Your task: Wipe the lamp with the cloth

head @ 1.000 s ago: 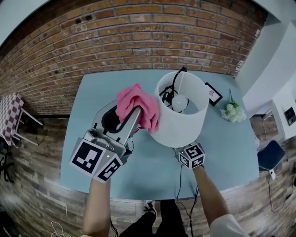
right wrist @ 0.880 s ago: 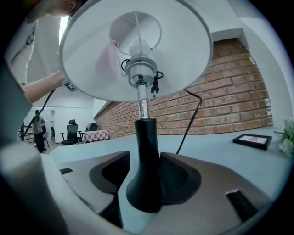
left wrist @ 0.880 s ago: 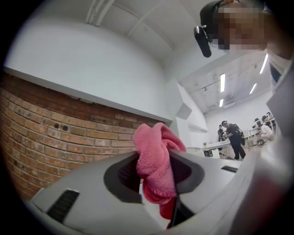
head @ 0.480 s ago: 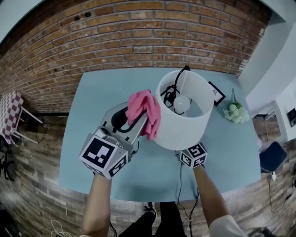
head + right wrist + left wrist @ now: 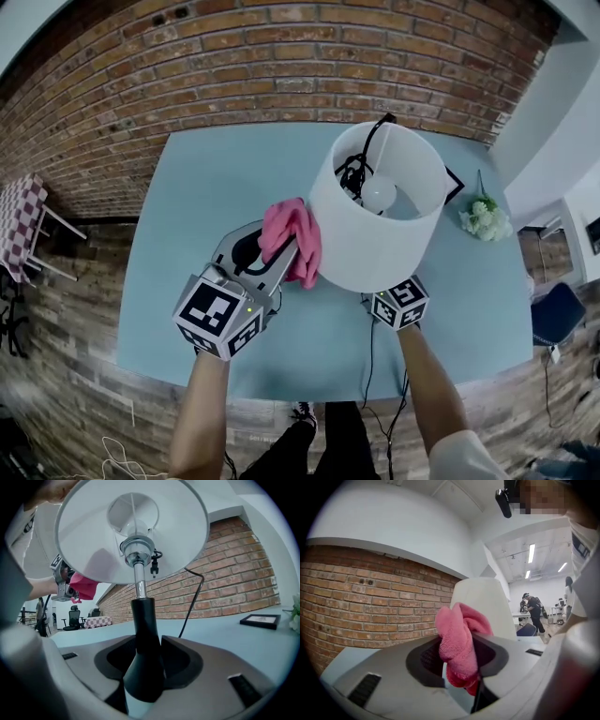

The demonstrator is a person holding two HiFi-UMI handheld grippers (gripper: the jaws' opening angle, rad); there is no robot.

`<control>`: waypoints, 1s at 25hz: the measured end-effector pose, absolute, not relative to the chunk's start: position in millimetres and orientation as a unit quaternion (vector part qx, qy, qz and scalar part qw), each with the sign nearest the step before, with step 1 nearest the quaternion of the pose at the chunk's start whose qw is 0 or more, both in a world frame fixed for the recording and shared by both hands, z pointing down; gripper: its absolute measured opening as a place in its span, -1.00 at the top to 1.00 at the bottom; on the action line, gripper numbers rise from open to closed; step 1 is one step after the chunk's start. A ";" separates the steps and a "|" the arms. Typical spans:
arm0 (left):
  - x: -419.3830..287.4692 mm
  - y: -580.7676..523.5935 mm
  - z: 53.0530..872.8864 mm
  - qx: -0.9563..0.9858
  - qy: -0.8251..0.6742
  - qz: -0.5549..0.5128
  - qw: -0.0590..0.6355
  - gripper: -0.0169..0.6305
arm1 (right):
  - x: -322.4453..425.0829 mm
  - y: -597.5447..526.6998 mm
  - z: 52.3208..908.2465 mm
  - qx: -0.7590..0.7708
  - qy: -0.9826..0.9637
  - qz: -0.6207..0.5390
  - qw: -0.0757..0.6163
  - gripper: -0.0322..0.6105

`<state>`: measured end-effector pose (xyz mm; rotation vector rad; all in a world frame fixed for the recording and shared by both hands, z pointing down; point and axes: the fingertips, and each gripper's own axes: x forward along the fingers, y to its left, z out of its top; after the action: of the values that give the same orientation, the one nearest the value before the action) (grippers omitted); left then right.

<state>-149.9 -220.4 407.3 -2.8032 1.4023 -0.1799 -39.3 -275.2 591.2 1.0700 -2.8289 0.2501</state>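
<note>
Our right gripper (image 5: 149, 662): jaws just eased a touch wider, pads hugging black stem of lamp (image 5: 145, 620) on table (image 5: 187, 187). Our left gripper (image 5: 461, 656) pinches pink cloth (image 5: 459, 634) against shade (image 5: 375, 234), left flank, low. We reckon wiping under way; far side untouched.

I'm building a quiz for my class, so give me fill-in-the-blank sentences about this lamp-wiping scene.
1. The left tool grips a ___ cloth.
2. The cloth is beside the lamp's white ___.
3. Behind the table stands a ___ wall.
4. The picture frame lies near some white ___.
Missing words: pink; shade; brick; flowers.
</note>
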 end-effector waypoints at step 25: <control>-151.6 -174.6 278.8 -0.890 0.449 0.020 0.082 0.50 | -52.5 -265.3 592.4 0.560 -0.823 0.087 0.053 0.37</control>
<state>-151.6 -174.6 278.8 -2.6589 1.3402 0.0599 -52.5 -265.3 592.4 1.7011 -2.5004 0.2642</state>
